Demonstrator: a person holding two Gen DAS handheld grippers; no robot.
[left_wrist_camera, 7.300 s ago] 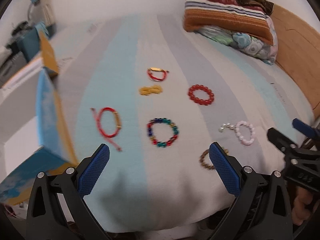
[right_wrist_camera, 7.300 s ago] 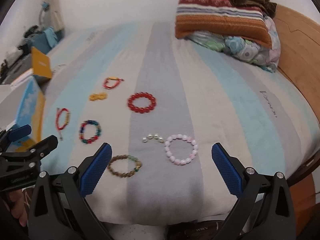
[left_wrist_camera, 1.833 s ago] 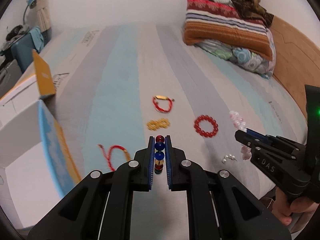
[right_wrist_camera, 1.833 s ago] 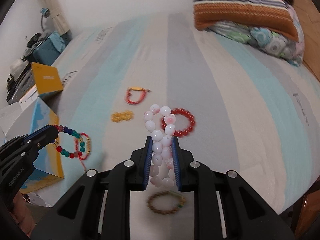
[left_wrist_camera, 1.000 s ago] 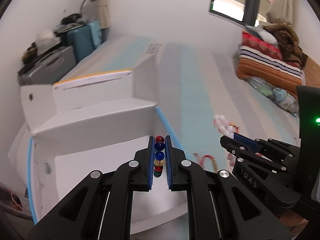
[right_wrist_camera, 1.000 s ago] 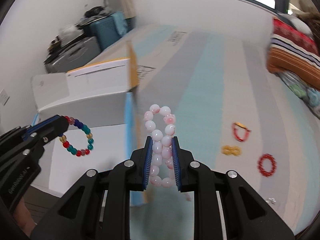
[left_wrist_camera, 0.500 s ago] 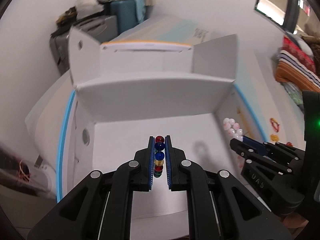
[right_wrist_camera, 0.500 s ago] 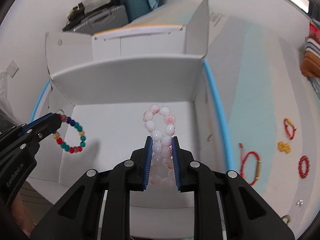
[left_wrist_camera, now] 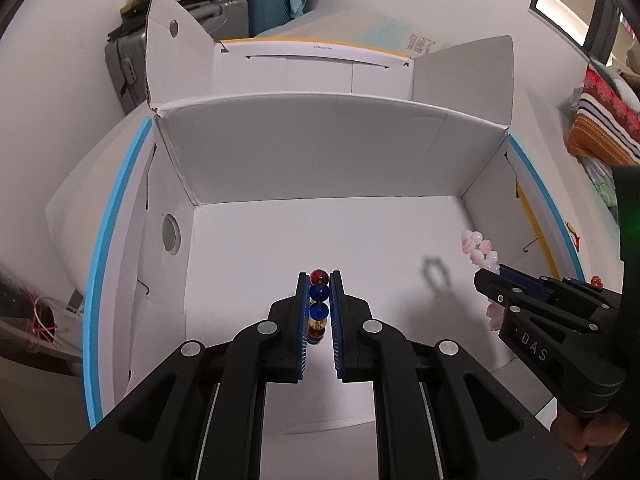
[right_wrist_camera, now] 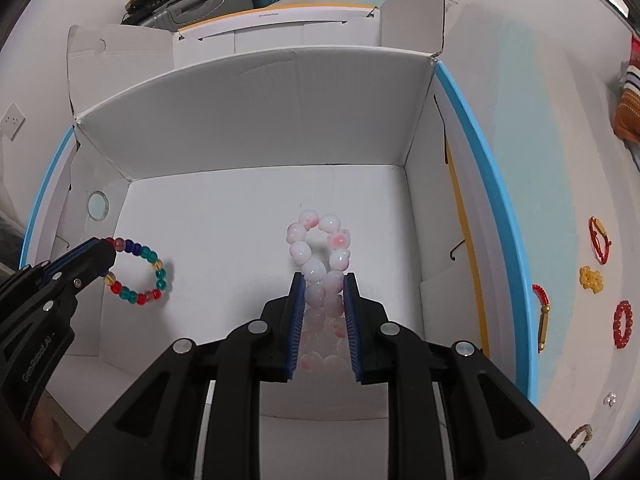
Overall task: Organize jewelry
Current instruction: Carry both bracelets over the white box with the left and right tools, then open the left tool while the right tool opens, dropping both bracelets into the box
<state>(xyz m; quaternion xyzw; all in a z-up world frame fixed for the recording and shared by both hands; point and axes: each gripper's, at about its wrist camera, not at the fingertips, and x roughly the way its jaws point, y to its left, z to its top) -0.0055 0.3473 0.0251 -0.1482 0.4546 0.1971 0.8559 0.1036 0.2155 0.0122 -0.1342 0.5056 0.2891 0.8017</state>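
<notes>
My left gripper (left_wrist_camera: pixel 319 276) is shut on a multicoloured bead bracelet (left_wrist_camera: pixel 319 291) and hangs over the floor of an open white cardboard box (left_wrist_camera: pixel 320 152). From the right wrist view that bracelet (right_wrist_camera: pixel 138 272) dangles as a ring from the left gripper (right_wrist_camera: pixel 106 250). My right gripper (right_wrist_camera: pixel 323 276) is shut on a pink and white bead bracelet (right_wrist_camera: pixel 320 252), held above the same box (right_wrist_camera: pixel 260 112), right of the left one. In the left wrist view the right gripper (left_wrist_camera: pixel 490 272) shows at the right with pink beads (left_wrist_camera: pixel 478 246) sticking out.
Box flaps (right_wrist_camera: pixel 416 4) stand up at the far side. Right of the box's blue rim (right_wrist_camera: pixel 480 184), on the striped bed (right_wrist_camera: pixel 560 160), lie red cord bracelets (right_wrist_camera: pixel 598 236), a yellow charm (right_wrist_camera: pixel 591 278), a red bead bracelet (right_wrist_camera: pixel 623 324) and a brown one (right_wrist_camera: pixel 582 436). Suitcases (left_wrist_camera: pixel 240 4) stand behind.
Both grippers have sunk lower toward the box floor with their bracelets still held. The box now fills more of both views.
</notes>
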